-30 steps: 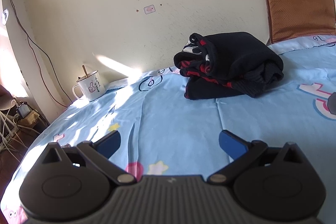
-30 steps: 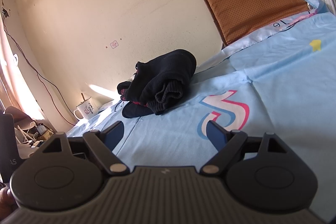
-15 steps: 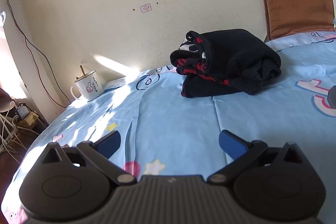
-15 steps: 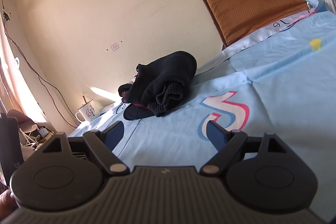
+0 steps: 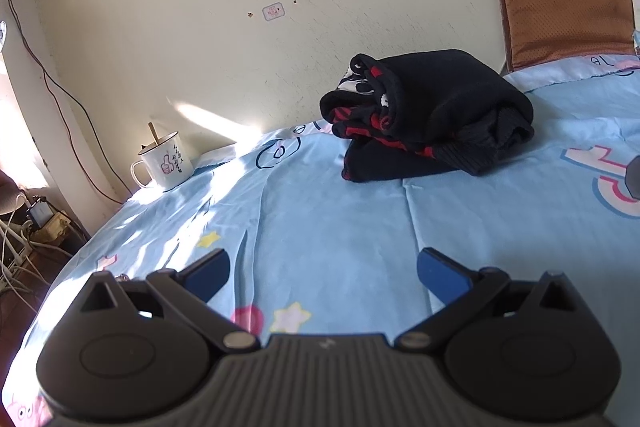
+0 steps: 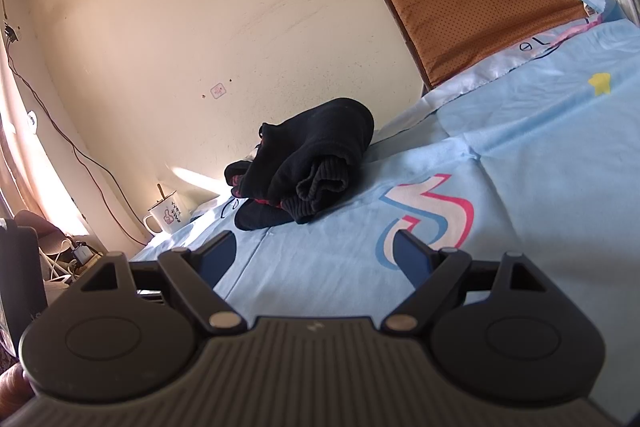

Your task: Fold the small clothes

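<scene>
The black garment (image 5: 430, 115) lies bundled near the wall on the blue sheet (image 5: 328, 227), well ahead of both grippers, likely parked there as a finished fold or waiting its turn. The left gripper (image 5: 322, 269) and right gripper (image 6: 314, 253) hang low over bare sheet, jaws apart and empty, ready to reach. A mug (image 5: 164, 165) stands clear at the sheet's corner

We see a bed under a light blue cartoon-print sheet (image 5: 328, 227). A folded black garment (image 5: 432, 115) with red pattern lies near the wall, and a white mug (image 5: 164, 165) stands at the sunlit corner, well apart.
</scene>
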Motion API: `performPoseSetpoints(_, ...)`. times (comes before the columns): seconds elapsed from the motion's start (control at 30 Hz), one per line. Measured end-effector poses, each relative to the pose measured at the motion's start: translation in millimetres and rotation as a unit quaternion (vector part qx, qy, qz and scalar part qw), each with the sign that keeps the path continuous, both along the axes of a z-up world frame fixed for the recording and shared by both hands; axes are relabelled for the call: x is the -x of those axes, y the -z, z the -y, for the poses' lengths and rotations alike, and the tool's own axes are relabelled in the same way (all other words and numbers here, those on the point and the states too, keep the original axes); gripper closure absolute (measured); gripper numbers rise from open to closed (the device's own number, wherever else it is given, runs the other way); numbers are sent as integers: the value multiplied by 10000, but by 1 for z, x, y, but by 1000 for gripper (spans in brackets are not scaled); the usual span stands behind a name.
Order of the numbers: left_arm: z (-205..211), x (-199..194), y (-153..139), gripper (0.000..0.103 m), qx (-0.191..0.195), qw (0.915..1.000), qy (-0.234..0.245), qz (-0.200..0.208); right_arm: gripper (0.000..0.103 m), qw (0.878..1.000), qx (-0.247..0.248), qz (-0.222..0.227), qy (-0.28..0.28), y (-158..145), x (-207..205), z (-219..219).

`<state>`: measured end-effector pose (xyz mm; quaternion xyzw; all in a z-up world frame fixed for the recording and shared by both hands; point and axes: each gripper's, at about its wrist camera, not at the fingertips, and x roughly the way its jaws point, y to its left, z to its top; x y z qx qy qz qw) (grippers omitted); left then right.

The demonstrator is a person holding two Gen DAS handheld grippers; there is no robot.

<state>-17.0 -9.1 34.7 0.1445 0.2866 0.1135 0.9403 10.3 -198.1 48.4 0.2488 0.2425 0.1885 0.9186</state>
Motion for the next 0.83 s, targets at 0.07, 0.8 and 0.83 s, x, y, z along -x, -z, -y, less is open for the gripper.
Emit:
performPoseSetpoints(0.07,0,0,0,0,14,10000,13,-15,15,10000,-1,0,1,0,0,0)
performPoseSetpoints(0.8,-2,-5,1,0,342,9986,320,-229,15,10000,-17,14,48,0,1,1)
performPoseSetpoints(0.83,-1,-6,2,0,352,9984,359,-243,15,10000,-11,29,56,-1,1,0)
